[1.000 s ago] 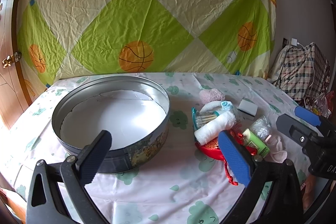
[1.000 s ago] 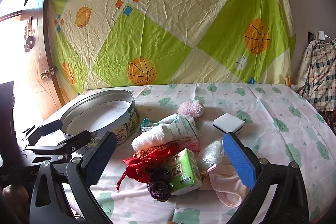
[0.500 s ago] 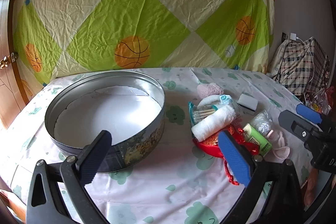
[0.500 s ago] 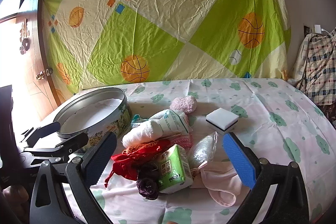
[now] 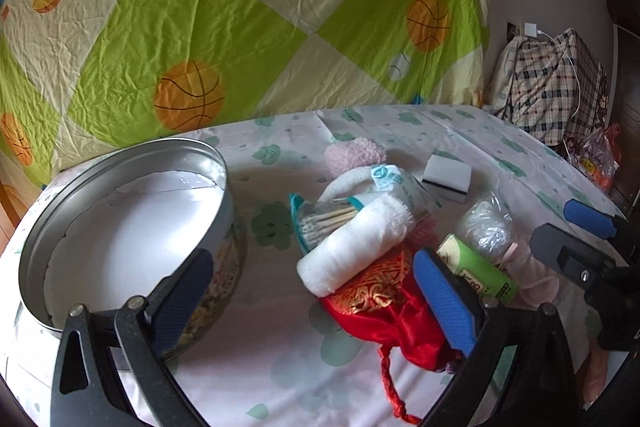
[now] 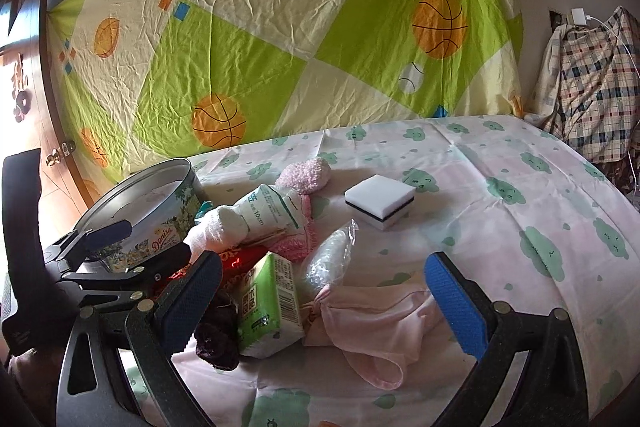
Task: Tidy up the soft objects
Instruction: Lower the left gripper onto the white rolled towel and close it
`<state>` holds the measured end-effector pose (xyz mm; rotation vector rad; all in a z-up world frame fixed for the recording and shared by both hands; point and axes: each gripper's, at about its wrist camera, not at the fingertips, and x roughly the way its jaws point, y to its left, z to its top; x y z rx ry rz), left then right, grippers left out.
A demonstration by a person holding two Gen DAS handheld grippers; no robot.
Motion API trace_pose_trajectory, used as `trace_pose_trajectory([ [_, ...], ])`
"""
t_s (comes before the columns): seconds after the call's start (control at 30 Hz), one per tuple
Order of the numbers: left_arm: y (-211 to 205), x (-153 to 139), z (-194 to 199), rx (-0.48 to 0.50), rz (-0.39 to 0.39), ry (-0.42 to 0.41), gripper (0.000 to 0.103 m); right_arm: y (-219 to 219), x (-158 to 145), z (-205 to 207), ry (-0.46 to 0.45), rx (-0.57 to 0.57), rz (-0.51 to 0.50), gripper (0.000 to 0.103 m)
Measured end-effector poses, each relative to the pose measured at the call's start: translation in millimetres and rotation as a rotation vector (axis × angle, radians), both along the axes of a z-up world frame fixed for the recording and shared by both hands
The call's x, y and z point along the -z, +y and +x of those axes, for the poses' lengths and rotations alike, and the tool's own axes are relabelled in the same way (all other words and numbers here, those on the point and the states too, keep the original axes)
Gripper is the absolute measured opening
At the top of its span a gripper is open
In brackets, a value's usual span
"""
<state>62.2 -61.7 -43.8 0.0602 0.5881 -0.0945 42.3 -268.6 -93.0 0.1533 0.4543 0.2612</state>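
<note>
A heap of soft things lies on the table: a rolled white towel (image 5: pixel 356 247), a red satin pouch (image 5: pixel 384 311), a green tissue pack (image 6: pixel 268 303), a pink cloth (image 6: pixel 372 323), a pink fluffy ball (image 6: pixel 306 175), a white sponge (image 6: pixel 380 203) and a clear plastic bag (image 6: pixel 332 259). A round metal tin (image 5: pixel 120 227) stands open to the left. My left gripper (image 5: pixel 312 291) is open and empty, just before the pouch. My right gripper (image 6: pixel 324 295) is open and empty, over the tissue pack and pink cloth.
A cotton swab pack (image 5: pixel 324 219) and a gauze packet (image 6: pixel 272 211) lie in the heap. A dark purple scrunchie (image 6: pixel 216 339) sits by the tissue pack. A plaid bag (image 5: pixel 552 87) stands past the table's right end. A patterned sheet (image 6: pixel 280 27) hangs behind.
Both grippers have moved forward and down toward the heap. The left one has swung right, away from the tin. Both stay open.
</note>
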Motion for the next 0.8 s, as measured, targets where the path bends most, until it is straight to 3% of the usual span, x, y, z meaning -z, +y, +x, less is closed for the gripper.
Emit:
trace_pose_trajectory([
  [0.17, -12.4, 3.2, 15.1, 0.045, -0.021, 0.027, 0.096, -8.2, 8.3, 2.8, 0.016, 0.016, 0.0, 0.102],
  [0.27, -18.7, 5.3, 23.3, 0.072, -0.018, 0.037, 0.078, -13.6, 12.4, 4.9, 0.026, 0.018, 0.014, 0.102],
  [0.33, -22.0, 8.8, 29.6, 0.103, -0.024, 0.058, 0.058, -16.6, 14.5, 5.6, 0.029, 0.021, 0.018, 0.102],
  [0.47, -26.3, 18.8, 41.3, 0.132, -0.026, 0.126, 0.056, -18.4, 18.1, 7.2, 0.032, 0.024, 0.016, 0.102],
  [0.6, -20.7, 17.4, 39.5, 0.129, -0.063, 0.115, 0.043, -18.2, 23.5, 11.7, 0.048, 0.02, 0.022, 0.102],
  [0.8, -10.6, 11.3, 32.3, 0.091, -0.092, 0.058, 0.039, -14.2, 17.7, 15.9, 0.021, -0.006, 0.025, 0.098],
])
